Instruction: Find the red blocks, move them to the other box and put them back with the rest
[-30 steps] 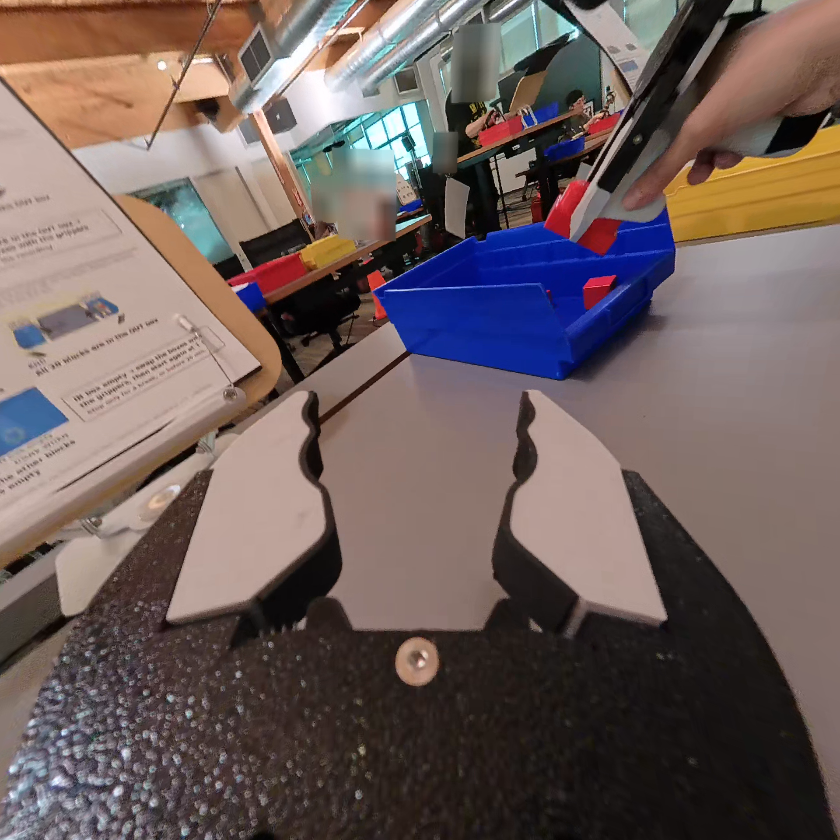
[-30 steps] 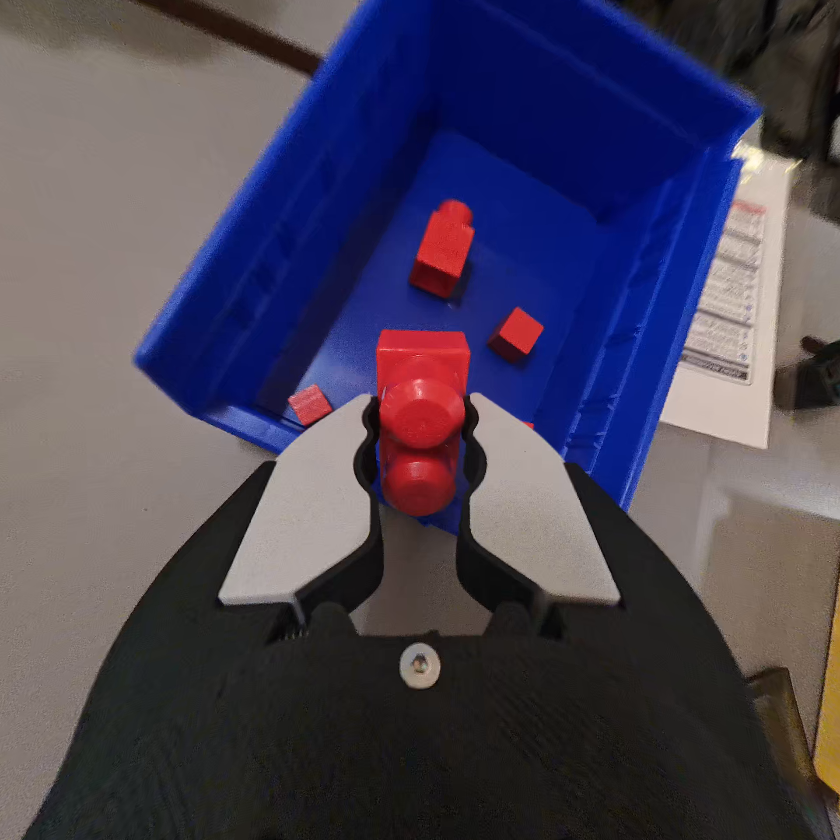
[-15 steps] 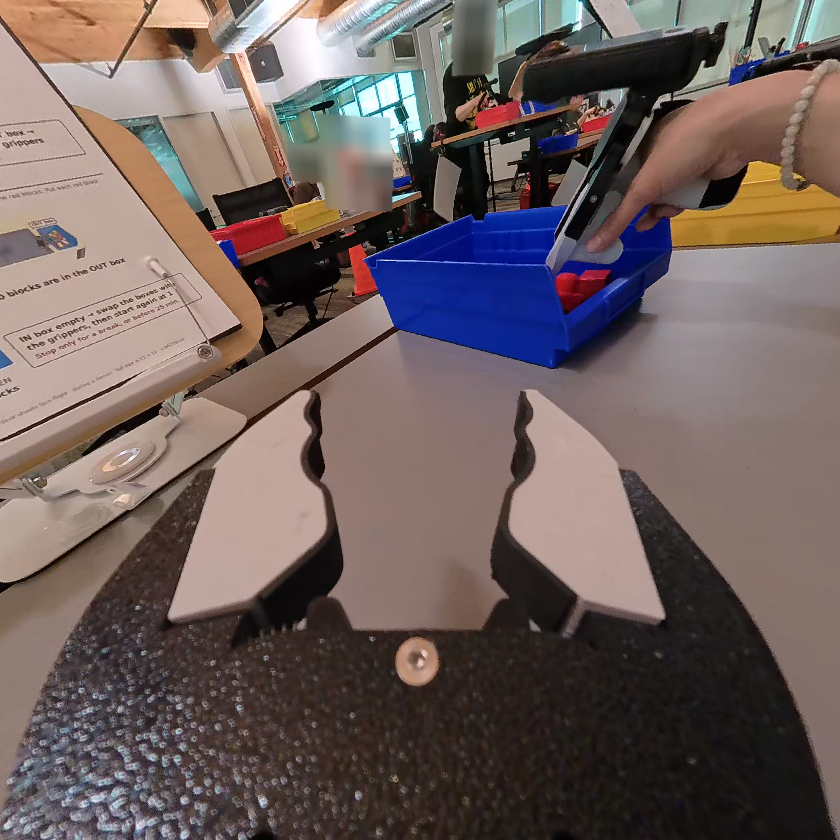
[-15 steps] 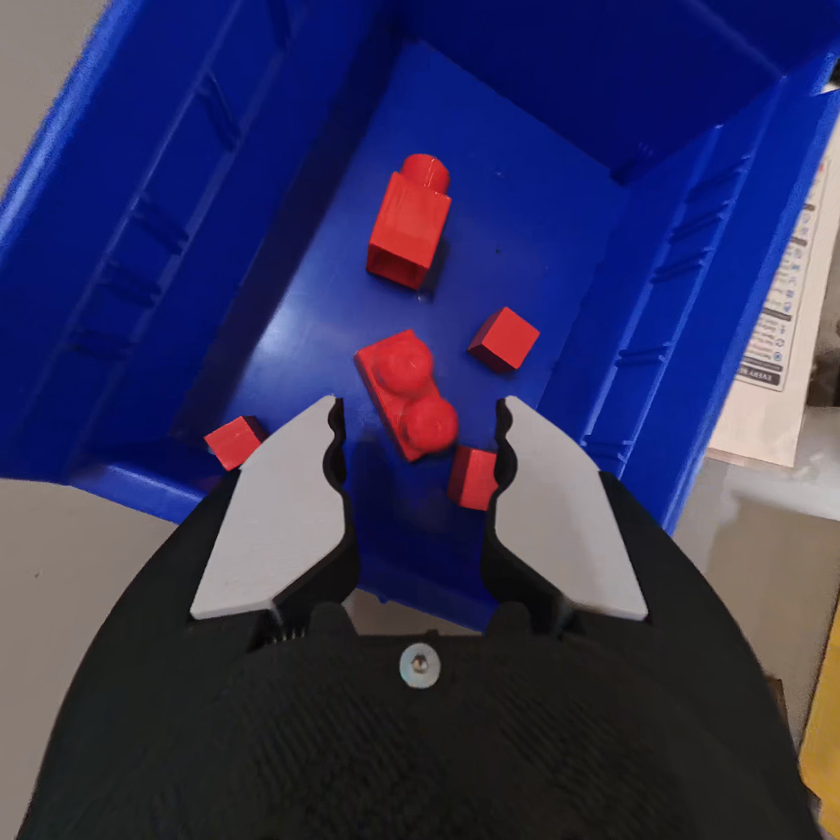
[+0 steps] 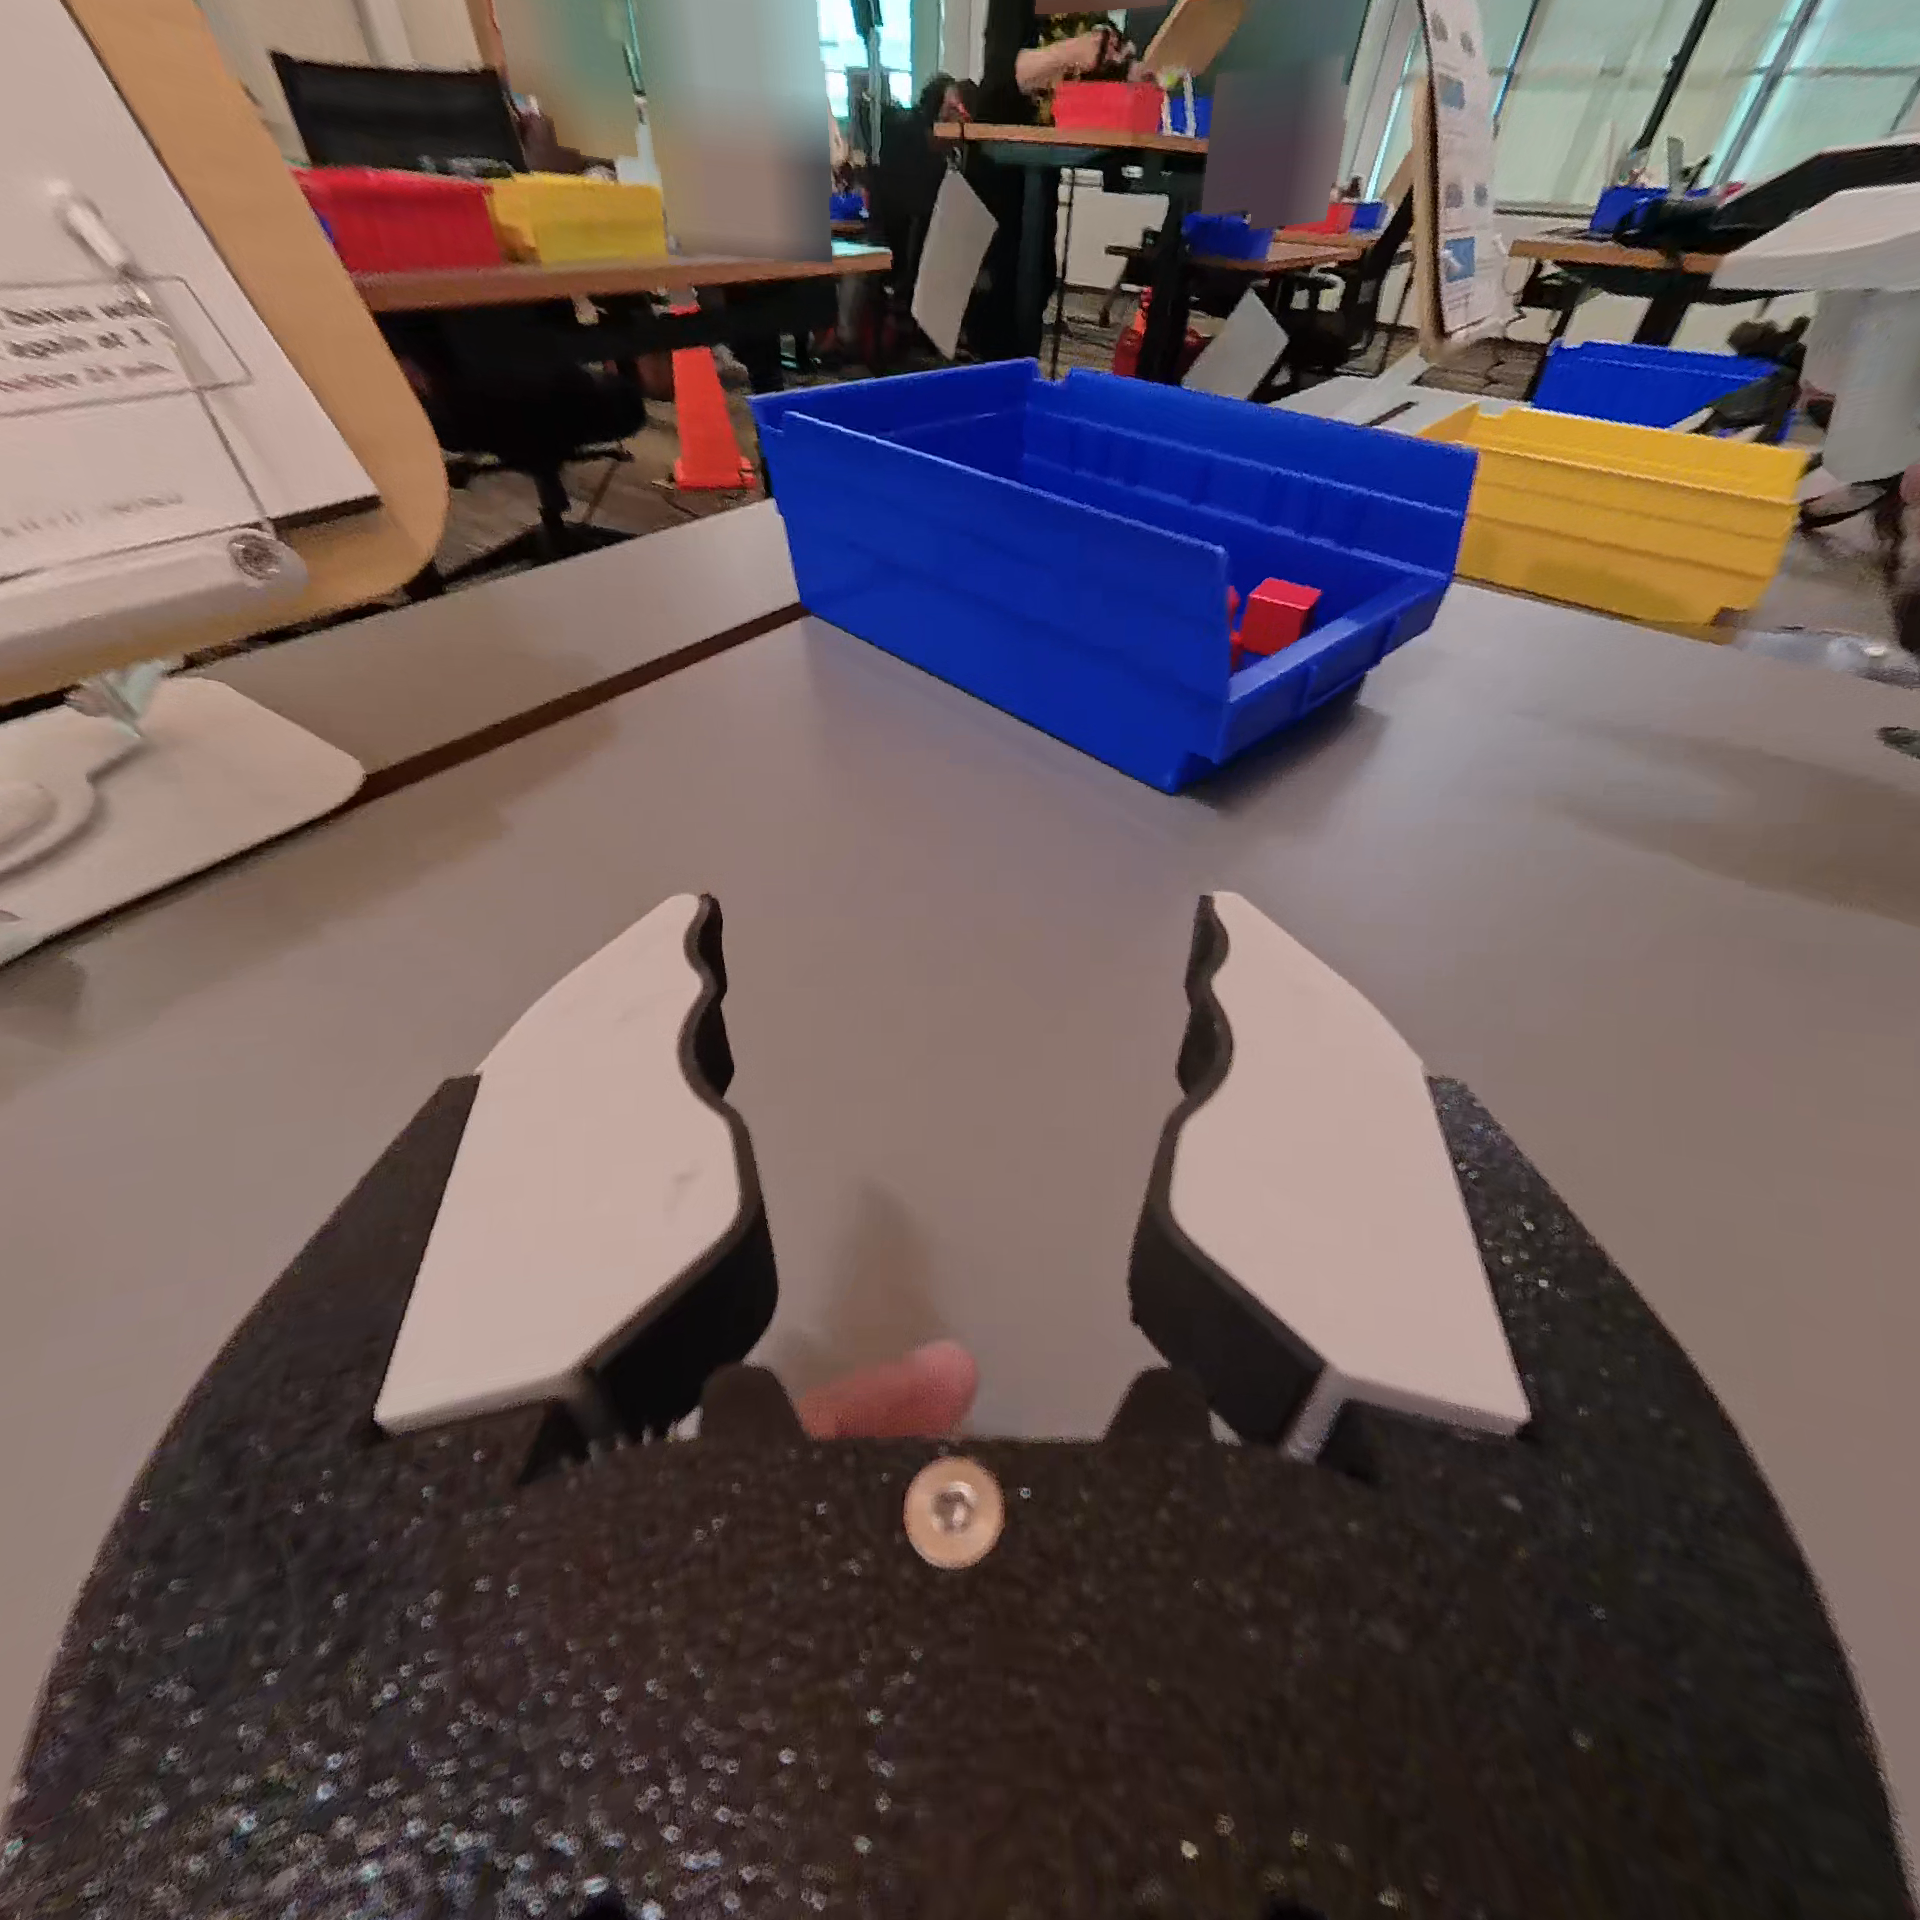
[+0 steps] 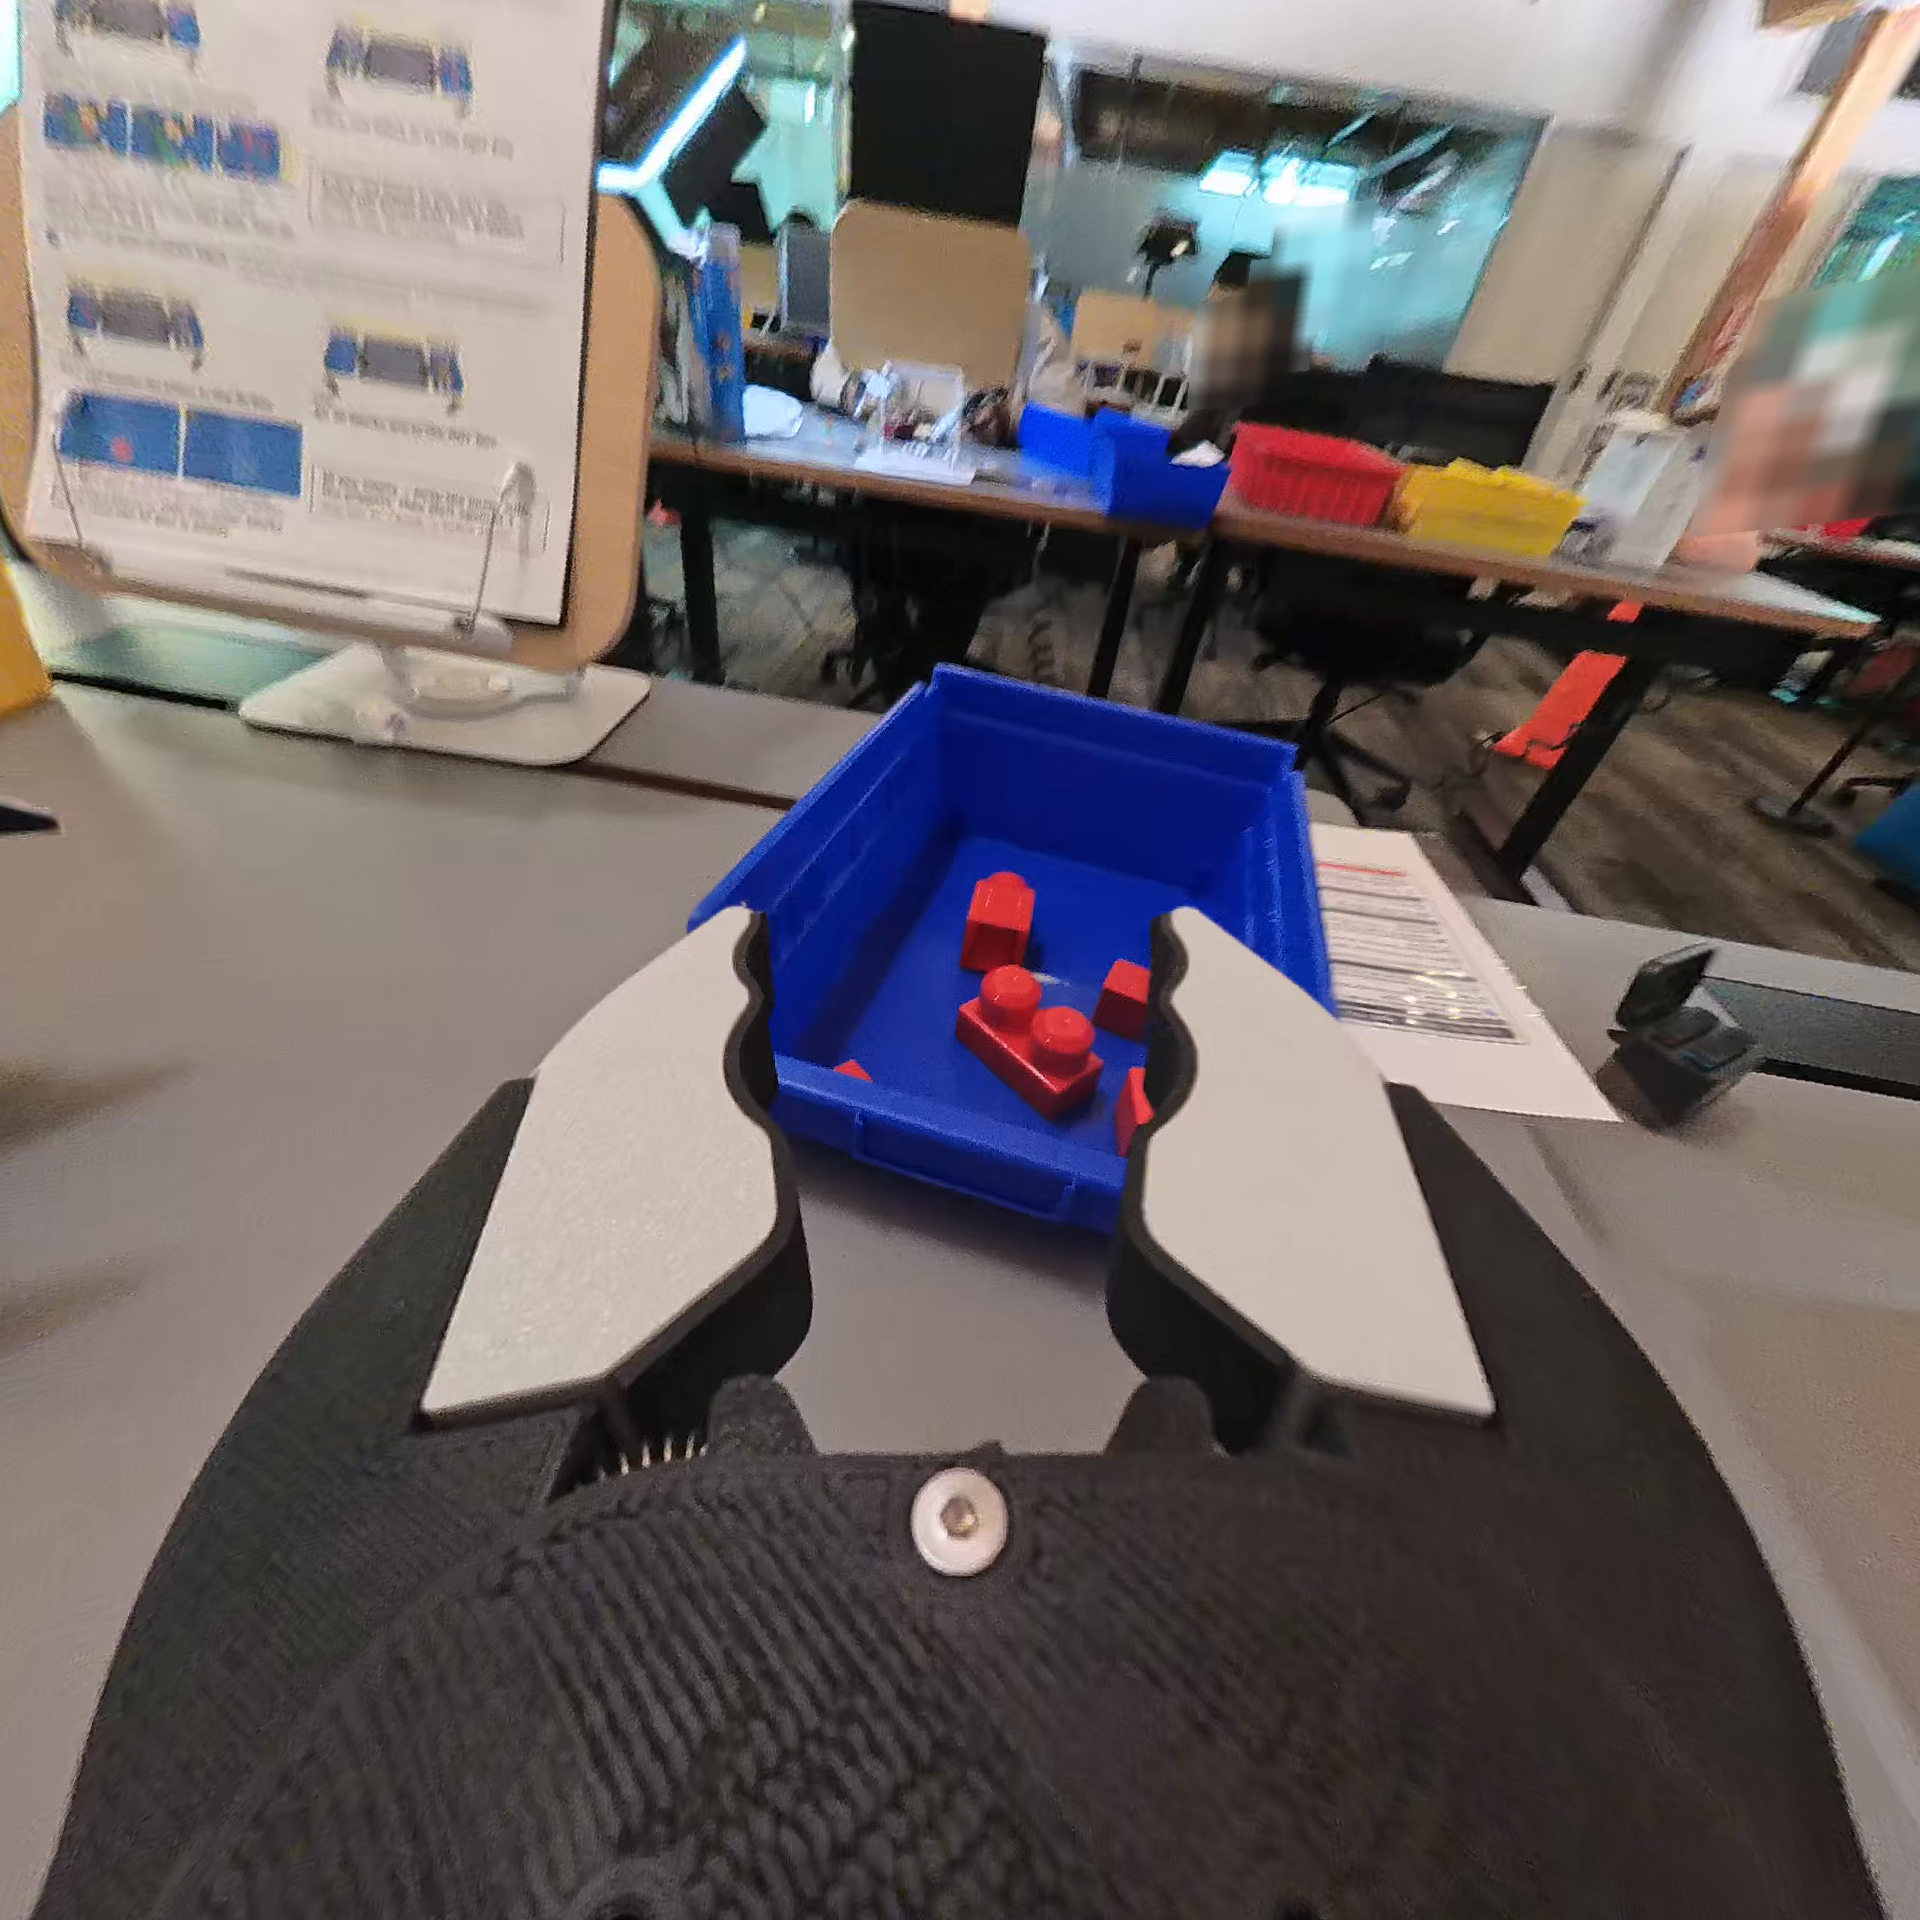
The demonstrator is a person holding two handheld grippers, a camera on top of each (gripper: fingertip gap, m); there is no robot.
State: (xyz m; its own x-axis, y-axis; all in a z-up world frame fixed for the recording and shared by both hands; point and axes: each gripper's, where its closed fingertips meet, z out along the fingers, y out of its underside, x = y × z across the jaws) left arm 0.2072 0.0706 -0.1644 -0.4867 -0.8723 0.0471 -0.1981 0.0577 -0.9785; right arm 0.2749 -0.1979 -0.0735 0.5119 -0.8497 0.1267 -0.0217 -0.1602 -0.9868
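Two tools in use. Left tool (image 5: 951, 914) hanging low over the grey table (image 5: 935, 810), spread wide, only bare tabletop between its fingers; a fingertip just visible at its base. Right tool (image 6: 961, 925) likewise spread wide and gripping nothing, pulled back short of the blue bin (image 6: 1039, 758).

One blue bin on the table in the right wrist view, holding five red pieces: one two-stud brick (image 6: 1029, 1049) flat on the floor near the front, one single-stud brick (image 6: 997, 920) farther back, one small cube (image 6: 1124, 995) just right of the two-stud brick, one sliver of red (image 6: 852, 1070) by the front lip, one more red piece (image 6: 1132, 1107) half hidden behind the right finger. One printed sheet (image 6: 1423, 966) lying right of the bin, one instruction board on a stand (image 6: 301, 312) at the far left. From the left wrist view, one yellow bin (image 5: 1621, 509) behind the blue one.

Against a second ago: then clamped on the two-stud brick above the bin, now released and drawn back, brick resting among the others. Right tool and hand gone from above the bin in the left wrist view. Left tool as wide as before
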